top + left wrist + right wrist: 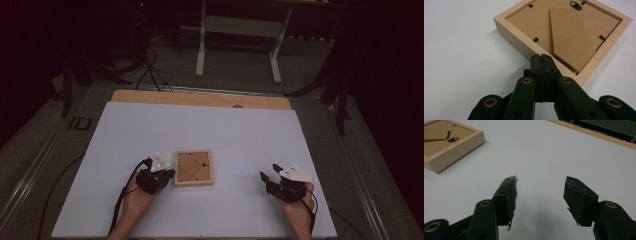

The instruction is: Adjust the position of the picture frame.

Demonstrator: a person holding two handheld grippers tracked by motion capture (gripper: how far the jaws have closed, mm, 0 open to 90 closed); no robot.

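Observation:
A small wooden picture frame (194, 168) lies face down on the white table, its brown backing board, stand flap and black hanger showing. My left gripper (171, 173) is shut with nothing between its jaws, its tips right at the frame's left edge. In the left gripper view the closed jaw tips (541, 58) meet over the near rim of the frame (564, 30); whether they touch it I cannot tell. My right gripper (269, 172) rests open over bare table well to the right of the frame. In the right gripper view its jaws (540, 186) stand wide apart, with the frame (451, 143) at far left.
The white sheet (200, 135) covers a wooden tabletop whose far edge (200, 97) shows. Beyond it, on the dark floor, stand a white table stand (240, 40) and some cables (150, 70). A cable trails from each gripper toward the near edge.

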